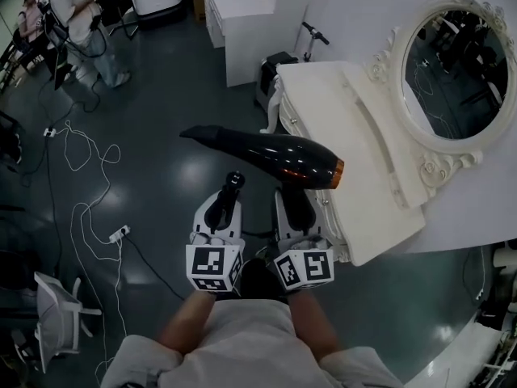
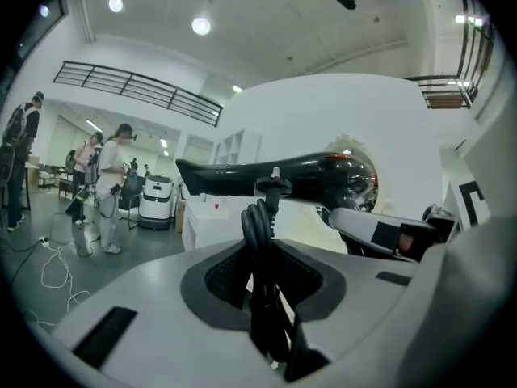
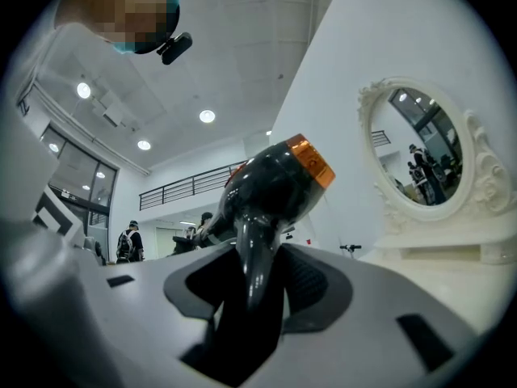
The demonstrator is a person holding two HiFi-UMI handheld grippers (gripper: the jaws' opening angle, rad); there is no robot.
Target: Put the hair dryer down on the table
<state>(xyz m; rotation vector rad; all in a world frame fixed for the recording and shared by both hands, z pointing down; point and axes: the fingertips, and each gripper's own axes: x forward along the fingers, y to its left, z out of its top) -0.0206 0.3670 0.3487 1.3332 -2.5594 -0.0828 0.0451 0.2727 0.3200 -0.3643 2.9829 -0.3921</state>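
Note:
A glossy black hair dryer (image 1: pixel 266 156) with an orange band at its rear hangs in the air, level, just left of the white dressing table (image 1: pixel 363 144). Its nozzle points left. My right gripper (image 1: pixel 296 207) is shut on its handle (image 3: pixel 257 257), and the body (image 3: pixel 275 180) rises above the jaws. The left gripper (image 1: pixel 224 204) is shut on the bundled black cord (image 2: pixel 260 237), which stands upright between its jaws. In the left gripper view the dryer (image 2: pixel 275 176) crosses just beyond the cord, with the right gripper (image 2: pixel 380 233) under it.
An oval mirror (image 1: pixel 456 71) in an ornate white frame stands at the back of the dressing table. Loose white cables (image 1: pixel 89 184) and a power strip (image 1: pixel 119 233) lie on the dark floor to the left. People (image 1: pixel 77 10) stand far left. A white cabinet (image 1: pixel 242 14) is behind.

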